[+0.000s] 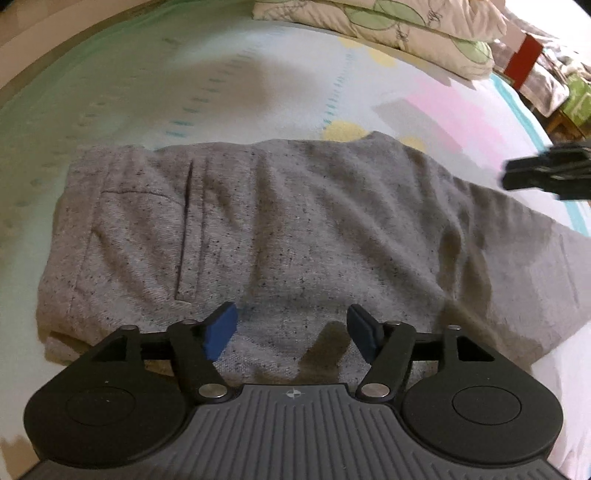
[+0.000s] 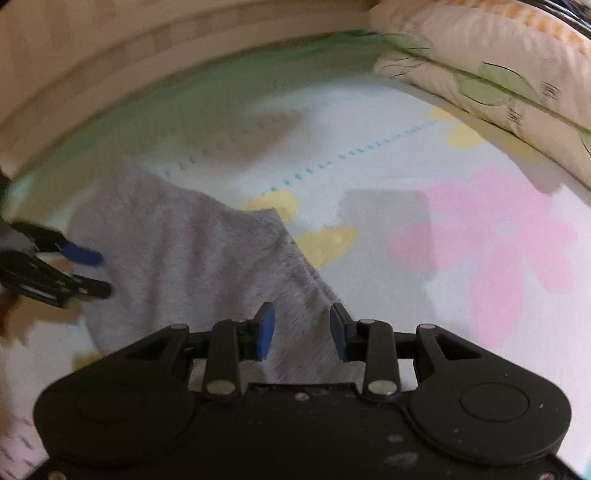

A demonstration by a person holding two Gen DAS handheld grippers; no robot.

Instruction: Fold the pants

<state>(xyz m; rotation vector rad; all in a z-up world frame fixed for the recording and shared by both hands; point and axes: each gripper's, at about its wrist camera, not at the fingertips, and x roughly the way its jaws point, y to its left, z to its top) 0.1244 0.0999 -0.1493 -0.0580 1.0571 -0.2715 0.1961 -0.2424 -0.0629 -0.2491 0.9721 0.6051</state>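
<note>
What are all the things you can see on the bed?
speckled grey fabric pants: one, grey, folded flat in the middle of the bed.
pastel bed sheet with yellow and pink shapes: one, mint, white, pink and yellow, under the pants.
cream quilt with green circles: one, cream and green, piled at the far edge.
red block: one, red, far right, beyond the bed.
left tool: one, black with blue pads, open above the pants' near edge.
right tool: one, black with blue pads, open over the pants' end.

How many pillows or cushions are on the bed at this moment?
2, stacked at the bed's far right corner: the upper pillow lies on the lower pillow. In the left wrist view the pile runs past the frame edge, so more could be hidden there.
</note>
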